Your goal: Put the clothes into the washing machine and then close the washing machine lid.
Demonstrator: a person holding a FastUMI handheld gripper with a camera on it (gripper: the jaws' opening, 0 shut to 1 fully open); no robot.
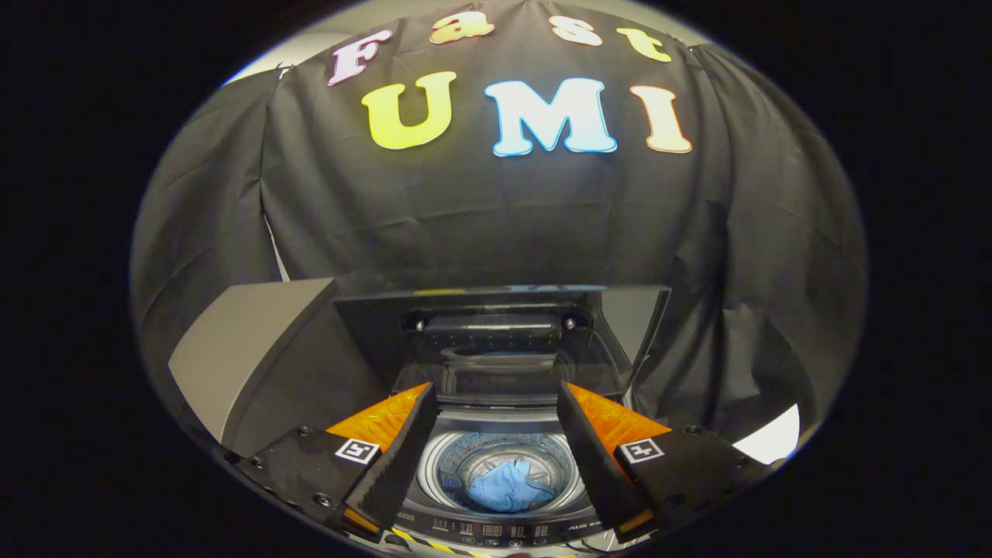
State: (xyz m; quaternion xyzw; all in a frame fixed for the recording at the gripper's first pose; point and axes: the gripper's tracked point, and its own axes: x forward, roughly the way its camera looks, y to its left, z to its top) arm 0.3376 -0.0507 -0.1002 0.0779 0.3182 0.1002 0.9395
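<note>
While the blue cloth point(504, 487) lies in the washing machine point(496, 465) drum, the gripper point(496, 403) hangs open and empty above; its raised lid point(496, 341), probably glass, could slam if nudged carelessly.

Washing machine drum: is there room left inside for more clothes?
Yes. The blue cloth lies at the bottom of the drum, with bare drum wall ringing it. The raised lid crowds the back. The open gripper holds nothing.
</note>
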